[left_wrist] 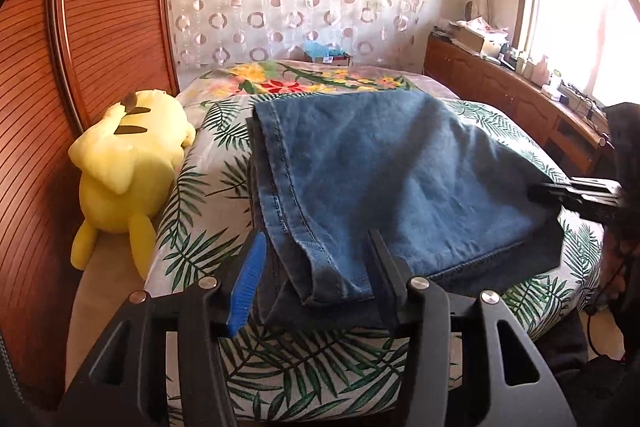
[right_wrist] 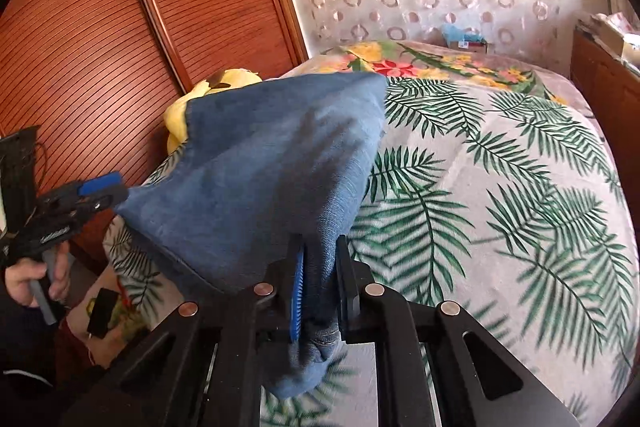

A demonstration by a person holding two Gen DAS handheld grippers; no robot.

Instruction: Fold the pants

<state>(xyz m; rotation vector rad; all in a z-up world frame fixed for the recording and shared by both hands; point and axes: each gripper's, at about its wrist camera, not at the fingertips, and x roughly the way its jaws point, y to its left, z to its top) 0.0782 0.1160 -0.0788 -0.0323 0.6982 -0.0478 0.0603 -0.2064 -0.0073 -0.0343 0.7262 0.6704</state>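
Atop leaf-print bedspread (left_wrist: 320, 367), beside yellow plush toy (left_wrist: 128, 171): folded jeans (left_wrist: 400, 179), heavy, floppy denim; best gripped at hems; left gripper (left_wrist: 316, 259) half-open astride corner, right gripper (right_wrist: 320, 267) pinching edge

Sunlit window (left_wrist: 568, 11), slatted wooden wardrobe (left_wrist: 104, 7)

Pants (left_wrist: 400, 179) matt blue denim; wardrobe door (left_wrist: 108, 7) ribbed glossy wood.
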